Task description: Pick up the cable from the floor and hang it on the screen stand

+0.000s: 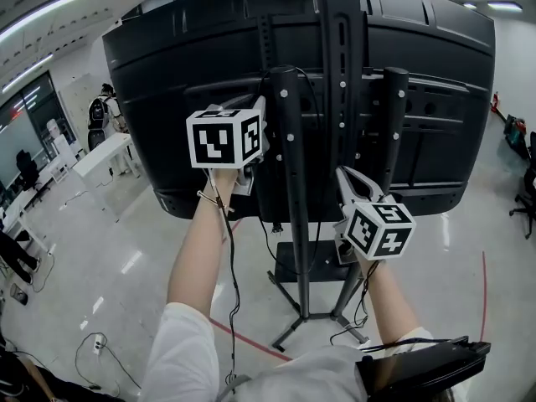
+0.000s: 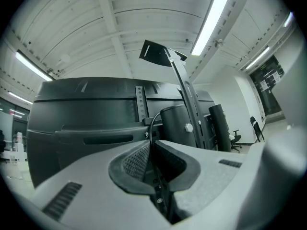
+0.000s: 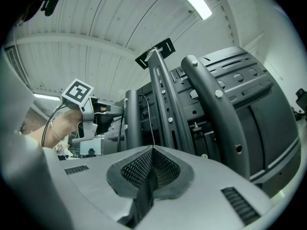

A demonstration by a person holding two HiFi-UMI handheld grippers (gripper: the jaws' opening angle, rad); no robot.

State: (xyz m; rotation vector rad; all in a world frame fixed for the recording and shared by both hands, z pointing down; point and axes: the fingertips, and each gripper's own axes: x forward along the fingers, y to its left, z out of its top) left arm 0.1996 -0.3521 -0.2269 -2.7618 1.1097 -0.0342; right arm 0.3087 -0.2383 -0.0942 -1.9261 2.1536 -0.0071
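Observation:
The black screen (image 1: 167, 90) shows its back on a black stand (image 1: 289, 191). My left gripper (image 1: 263, 111) is held against the stand's left post, shut on a thin black cable (image 1: 233, 266) that trails down past my forearm. In the left gripper view the cable (image 2: 152, 126) rises from the tips of the left gripper (image 2: 150, 145) and bends right toward the post (image 2: 175, 126). My right gripper (image 1: 342, 174) sits lower, right of the centre column, pointing up. In the right gripper view the right gripper (image 3: 152, 148) is shut with nothing visible between its pads, and the left gripper (image 3: 103, 110) shows beyond.
The stand's feet (image 1: 301, 316) spread on the glossy floor, crossed by a red line (image 1: 251, 342). White tables (image 1: 100, 157) and people stand far left. An office chair (image 1: 528, 199) is at the right edge. Loose cables (image 1: 96, 346) lie at lower left.

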